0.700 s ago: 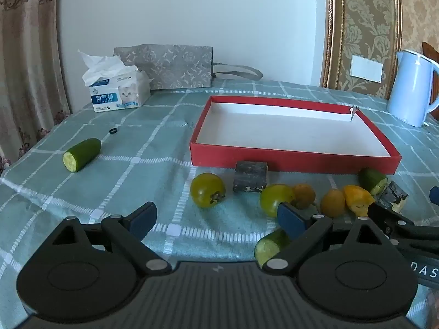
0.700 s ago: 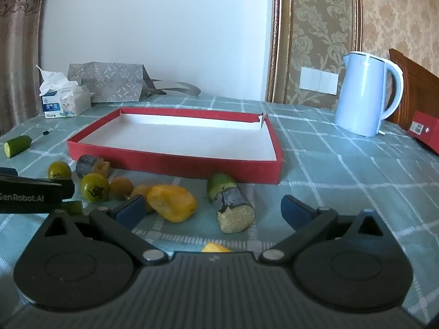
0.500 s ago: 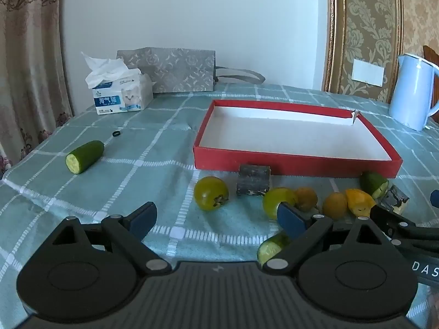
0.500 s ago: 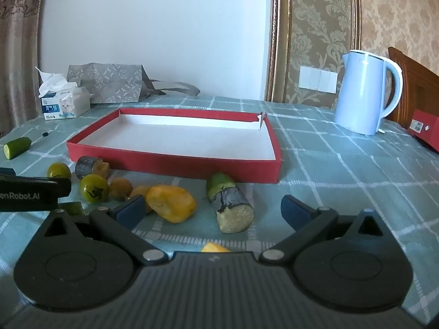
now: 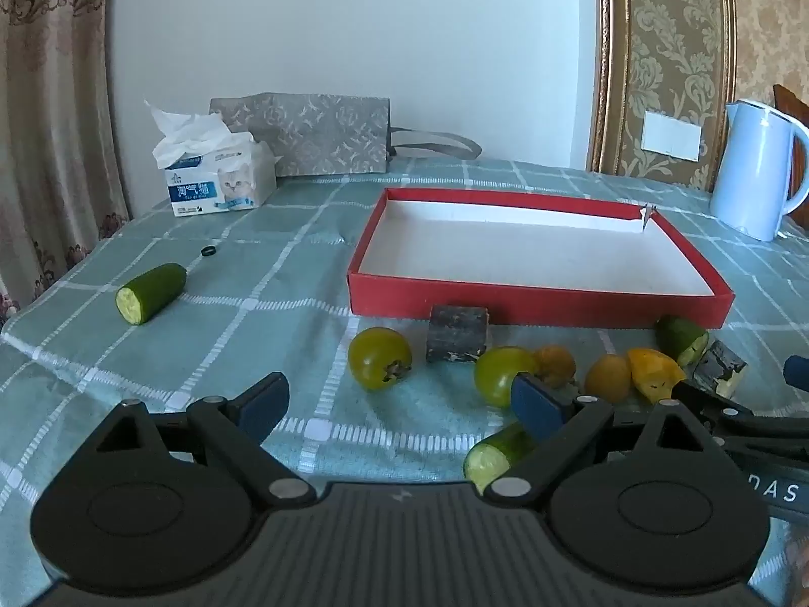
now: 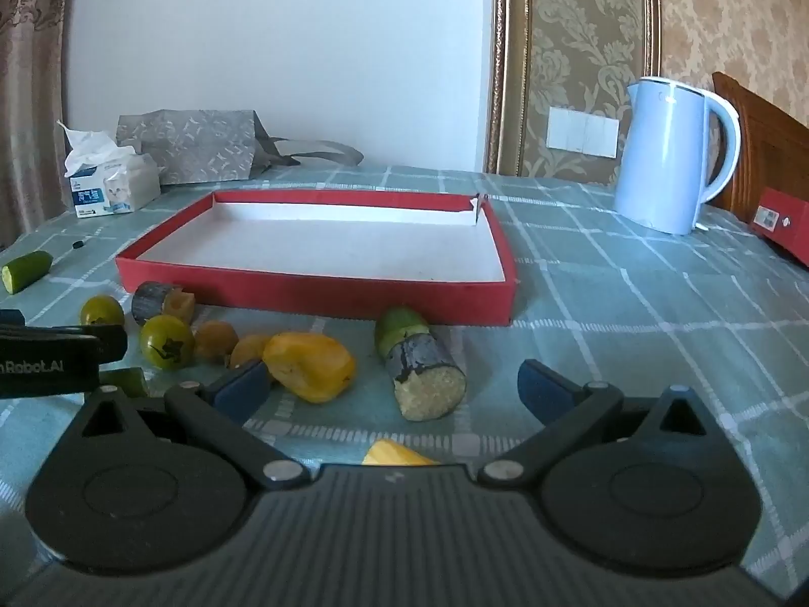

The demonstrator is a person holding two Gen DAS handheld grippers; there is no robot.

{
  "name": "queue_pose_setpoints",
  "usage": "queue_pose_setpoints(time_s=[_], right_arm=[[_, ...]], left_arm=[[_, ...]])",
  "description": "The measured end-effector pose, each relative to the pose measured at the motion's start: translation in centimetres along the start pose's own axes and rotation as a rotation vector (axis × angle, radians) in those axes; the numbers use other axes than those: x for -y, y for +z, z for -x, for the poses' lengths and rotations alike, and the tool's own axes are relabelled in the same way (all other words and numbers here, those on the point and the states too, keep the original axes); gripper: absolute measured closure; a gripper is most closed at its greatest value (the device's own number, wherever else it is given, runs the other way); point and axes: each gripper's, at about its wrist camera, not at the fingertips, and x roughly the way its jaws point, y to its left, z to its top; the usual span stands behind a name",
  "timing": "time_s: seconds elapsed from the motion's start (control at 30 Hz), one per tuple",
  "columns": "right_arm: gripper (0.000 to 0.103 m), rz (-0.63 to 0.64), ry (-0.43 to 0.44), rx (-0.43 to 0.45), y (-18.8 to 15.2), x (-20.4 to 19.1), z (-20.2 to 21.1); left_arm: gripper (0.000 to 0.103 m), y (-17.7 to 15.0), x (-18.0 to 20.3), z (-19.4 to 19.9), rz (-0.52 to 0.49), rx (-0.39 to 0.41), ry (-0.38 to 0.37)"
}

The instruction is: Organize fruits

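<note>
Left wrist view: left gripper (image 5: 399, 399) jaws wide, nothing between them. Green tomato (image 5: 379, 358) lies at 12 o'clock, red tray (image 5: 536, 301) beyond it on the bench (image 5: 242, 303).

Right wrist view: right gripper (image 6: 392, 389) jaws wide, empty. Dark-skinned cut piece (image 6: 424, 377) at 12 o'clock, yellow fruit (image 6: 308, 366) at 11.

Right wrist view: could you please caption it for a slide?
Open right gripper above cut fruit pieces before an empty red tray on a checked tablecloth.

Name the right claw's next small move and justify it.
Probably ease the right claw forward and down onto the dark-skinned cut piece: its jaws stand open and empty, that piece lies just ahead between them, and the red tray behind holds nothing yet.
</note>
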Motion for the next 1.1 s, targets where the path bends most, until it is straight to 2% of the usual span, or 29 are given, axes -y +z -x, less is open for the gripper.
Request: queue_pose_setpoints(time_s=[0.5, 0.67, 0.93, 1.1], right_arm=[[0.0, 0.002, 0.005, 0.0, -0.1, -0.1, 0.0], [0.0, -0.042, 0.002, 0.054, 0.1, 0.8, 0.9], [0.0, -0.062, -0.01, 0.054, 0.2, 1.4, 0.9], [0.0, -0.052, -0.036, 0.086, 0.3, 1.4, 1.3]], left_arm=[[0.008, -0.1, 0.8, 0.3, -0.03, 0.016, 0.001], [0.008, -0.2, 0.2, 0.3, -0.031, 0.015, -0.001], [0.008, -0.5, -0.5, 0.1, -0.005, -0.004, -0.01], [0.008, -0.6, -0.3, 0.4, -0.009, -0.005, -0.028]])
